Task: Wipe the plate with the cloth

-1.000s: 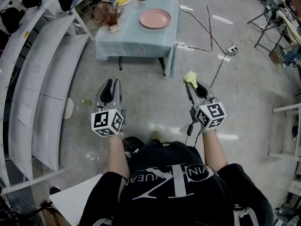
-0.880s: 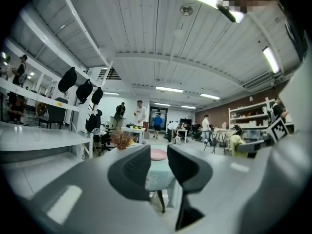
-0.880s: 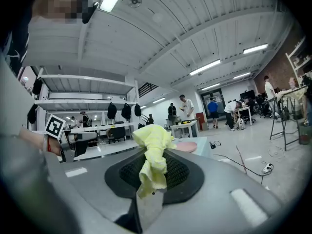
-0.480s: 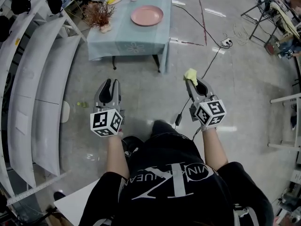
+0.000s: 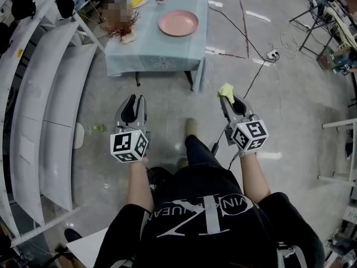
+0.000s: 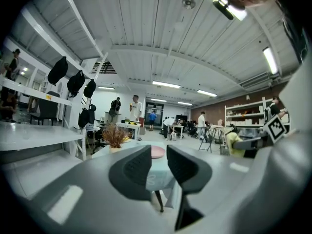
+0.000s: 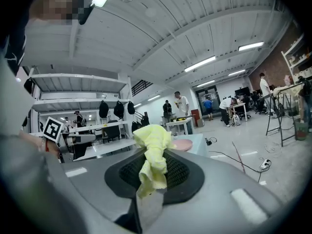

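head view: you're standing well apart from the surface (image 5: 157,53), plate (image 5: 178,23) sitting on it, wiping not yet starting. right tool (image 5: 227,97) is pinching the cloth (image 5: 225,90); left tool (image 5: 133,99) is hanging spread, empty.

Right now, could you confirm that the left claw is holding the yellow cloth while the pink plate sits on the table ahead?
Not quite: it is the right claw that holds the yellow cloth, as the right gripper view shows; the pink plate does sit on the table ahead.

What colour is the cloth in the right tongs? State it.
Pale yellow. The cloth, clamped in the right tongs, shows best in the right gripper view.
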The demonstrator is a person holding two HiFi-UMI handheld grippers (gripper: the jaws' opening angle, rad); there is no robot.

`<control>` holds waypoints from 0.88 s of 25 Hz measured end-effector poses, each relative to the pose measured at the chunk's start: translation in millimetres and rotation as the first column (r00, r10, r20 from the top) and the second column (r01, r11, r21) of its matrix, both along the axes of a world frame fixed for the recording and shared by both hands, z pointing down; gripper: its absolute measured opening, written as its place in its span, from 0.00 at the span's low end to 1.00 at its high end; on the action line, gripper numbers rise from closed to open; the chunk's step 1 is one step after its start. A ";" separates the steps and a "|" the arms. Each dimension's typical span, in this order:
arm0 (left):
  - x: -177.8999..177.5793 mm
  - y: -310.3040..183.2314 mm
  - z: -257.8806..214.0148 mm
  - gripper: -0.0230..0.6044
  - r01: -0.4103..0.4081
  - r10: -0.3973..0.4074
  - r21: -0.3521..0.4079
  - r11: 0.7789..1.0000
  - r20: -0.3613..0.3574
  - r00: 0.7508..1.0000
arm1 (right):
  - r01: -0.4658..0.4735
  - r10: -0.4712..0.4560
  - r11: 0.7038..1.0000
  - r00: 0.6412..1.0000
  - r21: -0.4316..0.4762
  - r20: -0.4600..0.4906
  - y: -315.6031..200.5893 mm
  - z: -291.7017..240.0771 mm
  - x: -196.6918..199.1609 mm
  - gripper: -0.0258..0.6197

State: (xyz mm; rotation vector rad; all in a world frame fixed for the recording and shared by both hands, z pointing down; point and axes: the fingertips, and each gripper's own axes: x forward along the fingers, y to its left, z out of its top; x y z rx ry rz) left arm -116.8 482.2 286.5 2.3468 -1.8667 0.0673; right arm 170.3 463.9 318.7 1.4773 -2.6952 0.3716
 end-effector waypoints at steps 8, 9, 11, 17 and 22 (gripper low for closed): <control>-12.2 -77.8 13.4 0.04 0.001 0.000 -0.046 0.999 0.025 1.000 | 0.024 -0.025 0.999 1.000 -0.026 -0.002 -80.0 7.7 -18.1 0.17; -12.9 -89.4 12.6 0.04 0.002 -0.001 -0.048 0.999 0.027 1.000 | 0.025 -0.025 0.999 1.000 -0.032 -0.004 -91.1 9.0 -18.4 0.17; -13.9 -112.3 10.9 0.04 0.004 -0.003 -0.049 0.999 0.033 0.999 | 0.028 -0.028 0.999 1.000 -0.039 -0.006 -113.8 10.0 -19.3 0.17; -18.7 -170.1 19.1 0.04 0.031 -0.028 -0.081 0.996 0.043 0.999 | 0.052 -0.052 0.997 0.999 -0.065 0.001 -176.0 17.1 -26.4 0.17; -19.8 -212.7 25.6 0.04 0.044 -0.038 -0.119 0.992 0.053 0.998 | 0.061 -0.061 0.993 0.998 -0.099 0.001 -221.8 25.8 -26.8 0.17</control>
